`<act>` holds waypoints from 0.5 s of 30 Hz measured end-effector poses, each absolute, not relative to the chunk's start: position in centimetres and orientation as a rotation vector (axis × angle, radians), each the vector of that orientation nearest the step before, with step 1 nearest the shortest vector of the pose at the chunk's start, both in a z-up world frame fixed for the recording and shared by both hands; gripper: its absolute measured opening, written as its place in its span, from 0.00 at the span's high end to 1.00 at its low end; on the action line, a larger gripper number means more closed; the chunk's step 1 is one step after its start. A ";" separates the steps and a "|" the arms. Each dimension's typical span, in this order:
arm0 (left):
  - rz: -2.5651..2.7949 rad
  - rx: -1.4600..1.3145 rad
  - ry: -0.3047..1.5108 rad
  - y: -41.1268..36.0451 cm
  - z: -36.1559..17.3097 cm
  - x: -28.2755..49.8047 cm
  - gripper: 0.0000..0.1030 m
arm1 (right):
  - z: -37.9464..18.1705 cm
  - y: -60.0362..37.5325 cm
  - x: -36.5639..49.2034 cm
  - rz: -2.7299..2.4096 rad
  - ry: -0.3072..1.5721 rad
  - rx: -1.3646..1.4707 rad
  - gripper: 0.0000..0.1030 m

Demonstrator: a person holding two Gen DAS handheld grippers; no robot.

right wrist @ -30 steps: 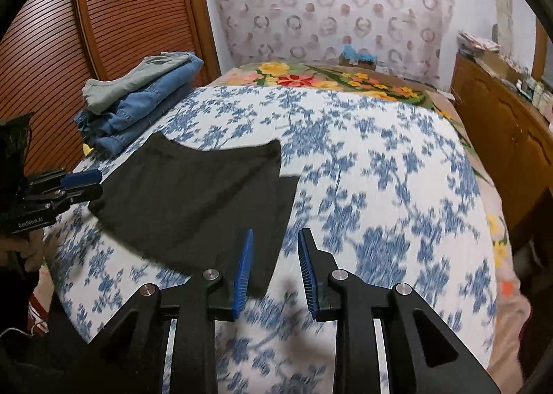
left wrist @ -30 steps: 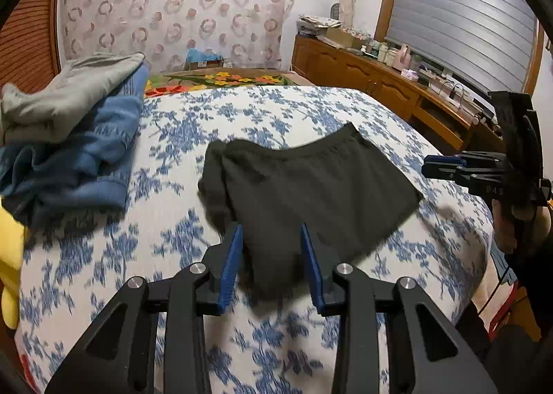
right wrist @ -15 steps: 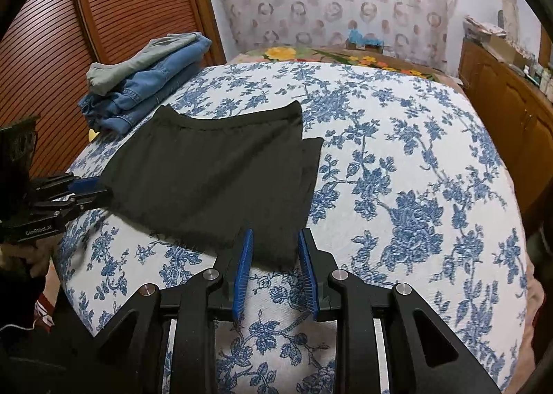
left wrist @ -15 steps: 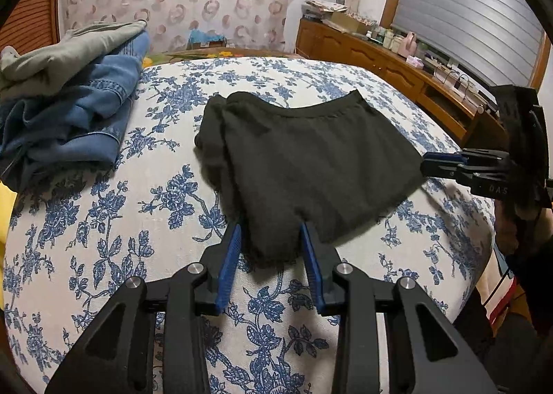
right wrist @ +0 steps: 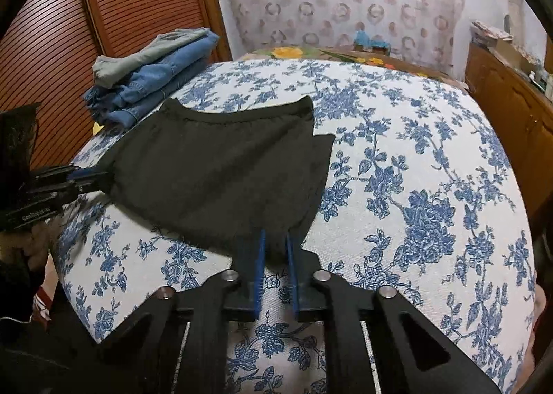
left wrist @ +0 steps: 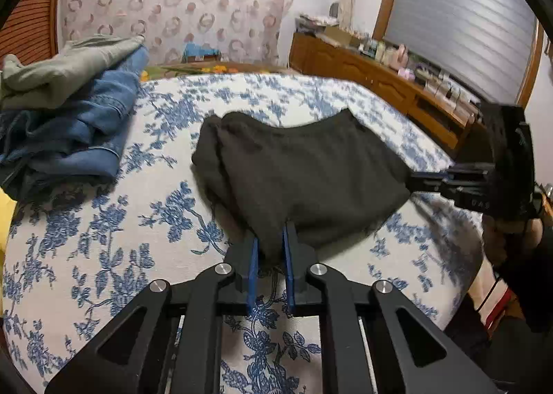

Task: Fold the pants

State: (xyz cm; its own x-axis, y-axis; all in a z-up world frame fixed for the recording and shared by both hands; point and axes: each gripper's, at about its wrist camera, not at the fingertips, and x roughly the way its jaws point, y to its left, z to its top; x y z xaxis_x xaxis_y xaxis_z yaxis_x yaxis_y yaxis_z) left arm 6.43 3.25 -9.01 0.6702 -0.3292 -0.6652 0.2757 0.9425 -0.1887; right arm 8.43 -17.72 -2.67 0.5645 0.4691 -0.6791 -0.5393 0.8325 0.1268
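Left gripper (left wrist: pixel 269 245) jaws pinch one near corner of the black pants (left wrist: pixel 304 179); right gripper (right wrist: pixel 275 248) jaws pinch the other. Fabric inside the jaws is hidden. Pants lie folded, slightly rumpled, on the floral bed (right wrist: pixel 432 186).

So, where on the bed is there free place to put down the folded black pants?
The widest bare patch of the bedspread lies right of the black pants, toward the wooden cabinet. A narrower strip separates the pants from the jeans stack. The stack's corner is crowded. Both grippers, left and right, grip the near hem.
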 end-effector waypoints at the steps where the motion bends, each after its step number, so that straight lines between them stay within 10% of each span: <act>1: -0.343 -0.078 0.758 3.4 -8.8 6.2 0.87 | -2.5 -17.9 8.3 0.598 0.765 -0.094 0.92; 15: -0.375 -0.069 0.784 3.1 -8.7 1.9 0.87 | -1.5 -19.9 3.0 0.631 0.761 -0.073 0.93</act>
State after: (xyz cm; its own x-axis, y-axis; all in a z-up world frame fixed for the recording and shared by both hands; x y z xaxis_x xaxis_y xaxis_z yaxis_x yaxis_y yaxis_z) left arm 1.87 3.06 -8.75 0.6458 -0.3550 -0.6760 0.3042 0.9317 -0.1987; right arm 3.04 -19.92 -1.50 0.5500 0.5070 -0.6636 -0.5582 0.8143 0.1595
